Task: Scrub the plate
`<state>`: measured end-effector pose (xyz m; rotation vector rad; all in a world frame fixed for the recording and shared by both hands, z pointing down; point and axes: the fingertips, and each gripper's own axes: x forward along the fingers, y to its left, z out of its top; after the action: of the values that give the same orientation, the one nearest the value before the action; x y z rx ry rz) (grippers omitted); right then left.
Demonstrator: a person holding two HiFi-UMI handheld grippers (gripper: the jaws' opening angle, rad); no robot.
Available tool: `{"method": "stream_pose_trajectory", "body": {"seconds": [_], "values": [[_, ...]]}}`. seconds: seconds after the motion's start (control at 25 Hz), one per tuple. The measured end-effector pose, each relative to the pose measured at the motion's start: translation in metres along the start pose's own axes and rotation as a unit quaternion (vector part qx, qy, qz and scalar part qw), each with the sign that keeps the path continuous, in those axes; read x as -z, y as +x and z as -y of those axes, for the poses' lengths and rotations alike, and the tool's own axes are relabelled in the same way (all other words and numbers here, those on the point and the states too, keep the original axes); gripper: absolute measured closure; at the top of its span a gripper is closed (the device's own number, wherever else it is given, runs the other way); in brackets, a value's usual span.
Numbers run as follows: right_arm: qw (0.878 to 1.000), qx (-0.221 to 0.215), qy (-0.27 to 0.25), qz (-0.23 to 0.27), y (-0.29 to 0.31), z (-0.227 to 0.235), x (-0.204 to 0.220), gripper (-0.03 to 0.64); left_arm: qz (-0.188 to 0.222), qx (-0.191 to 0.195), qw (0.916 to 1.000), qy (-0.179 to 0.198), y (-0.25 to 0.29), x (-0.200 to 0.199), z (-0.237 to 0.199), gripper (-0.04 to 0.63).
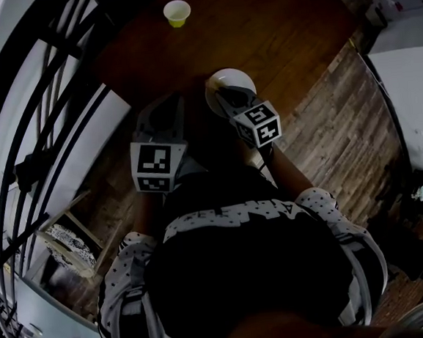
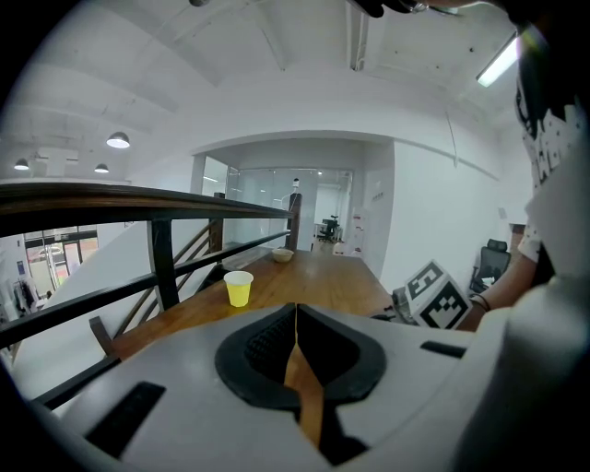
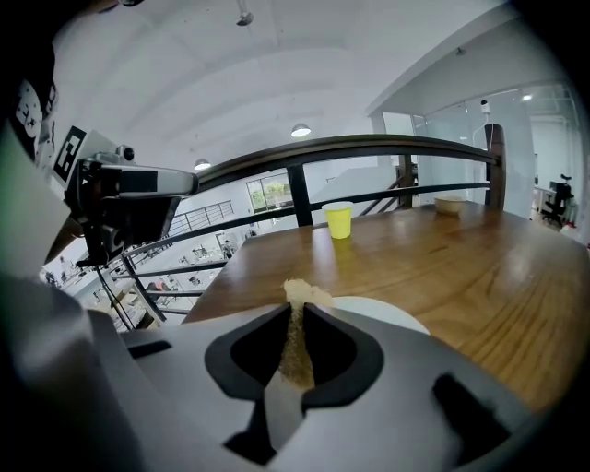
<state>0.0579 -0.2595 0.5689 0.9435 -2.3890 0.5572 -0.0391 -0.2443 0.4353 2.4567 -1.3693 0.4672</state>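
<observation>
My right claw (image 3: pixel 295 318) was clamped on a sponge (image 3: pixel 300 293) at the plate (image 3: pixel 383 312), 12 o'clock; my left claw (image 2: pixel 296 318) sat pressed together, empty.

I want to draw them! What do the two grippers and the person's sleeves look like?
Both the left gripper and the right gripper are grey, with black jaws that curve in like a heart. Each carries a cube with black-and-white square markers. The sleeves are white with small dark dots.
</observation>
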Motion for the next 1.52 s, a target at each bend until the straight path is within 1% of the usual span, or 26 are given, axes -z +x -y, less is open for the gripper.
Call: {"method": "stream_pose_trajectory", "body": {"seconds": [0.32, 1.04, 1.52], "values": [[1.0, -0.016, -0.003, -0.006, -0.003, -0.017, 0.008, 0.568, 0.005, 0.014, 0.9999, 0.003, 0.001, 0.0, 0.007, 0.581], [1.0, -0.025, -0.003, -0.014, -0.019, -0.04, 0.022, 0.568, 0.006, 0.038, 0.9992, 0.008, 0.004, 0.0, 0.019, 0.581], [0.999, -0.039, -0.014, -0.02, -0.025, -0.051, 0.025, 0.568, 0.007, 0.045, 0.9989, 0.011, 0.005, -0.003, 0.024, 0.581]]}}
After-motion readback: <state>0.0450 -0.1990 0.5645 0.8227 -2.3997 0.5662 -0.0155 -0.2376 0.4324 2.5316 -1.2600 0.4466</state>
